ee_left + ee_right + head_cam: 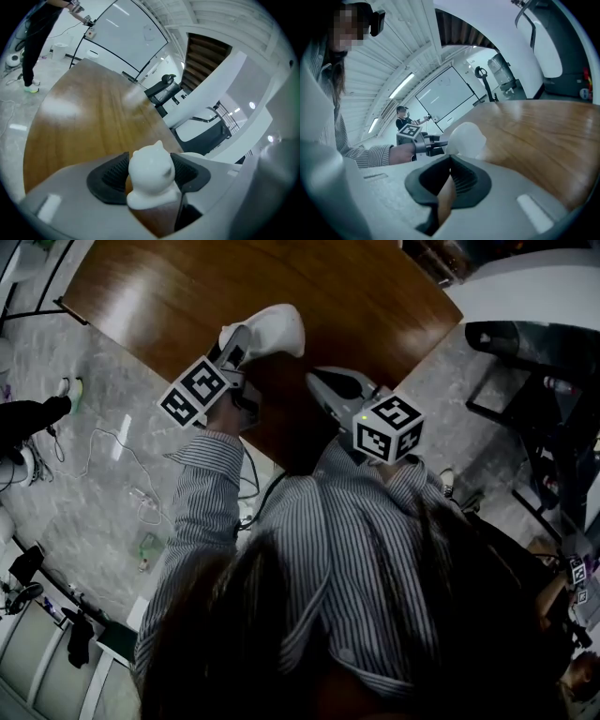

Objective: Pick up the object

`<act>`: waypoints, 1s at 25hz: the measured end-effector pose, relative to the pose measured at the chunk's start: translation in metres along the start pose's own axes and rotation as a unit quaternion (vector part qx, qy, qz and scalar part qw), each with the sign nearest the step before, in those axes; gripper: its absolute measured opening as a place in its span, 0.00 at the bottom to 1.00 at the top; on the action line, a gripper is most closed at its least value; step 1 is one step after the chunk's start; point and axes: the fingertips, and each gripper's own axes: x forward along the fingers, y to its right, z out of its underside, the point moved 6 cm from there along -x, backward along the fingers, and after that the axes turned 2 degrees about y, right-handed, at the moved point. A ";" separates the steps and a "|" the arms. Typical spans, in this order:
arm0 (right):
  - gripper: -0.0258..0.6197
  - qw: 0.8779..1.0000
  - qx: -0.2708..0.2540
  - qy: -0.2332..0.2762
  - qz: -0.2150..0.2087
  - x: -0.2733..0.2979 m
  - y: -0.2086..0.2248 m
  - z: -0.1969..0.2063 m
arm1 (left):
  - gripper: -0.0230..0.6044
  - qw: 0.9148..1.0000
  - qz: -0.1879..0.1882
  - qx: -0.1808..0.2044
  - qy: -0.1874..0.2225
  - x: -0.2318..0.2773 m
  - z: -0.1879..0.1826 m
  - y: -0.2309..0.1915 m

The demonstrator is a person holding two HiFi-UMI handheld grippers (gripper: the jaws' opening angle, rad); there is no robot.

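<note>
White cat figurine (151,180) clamped in left gripper (150,166) jaws, right gripper (449,180) jaws together

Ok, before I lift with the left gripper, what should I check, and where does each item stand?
1. Figurine between the left gripper's pads: ok, a pad sits against each side.
2. Figurine upright: ok, its ears point up in the left gripper view.
3. Figurine off the table: cannot tell, its base is hidden behind the gripper body.
4. Right gripper empty: ok, its jaws are together with nothing between them.
5. Right gripper out of the lift path: ok, in the head view it is apart from the figurine, nearer the person.
</note>
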 end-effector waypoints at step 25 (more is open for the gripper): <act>0.04 0.989 -0.131 0.040 -0.061 -0.001 -0.078 -0.050 | 0.48 0.962 0.090 -0.205 0.156 -0.146 0.008 -0.022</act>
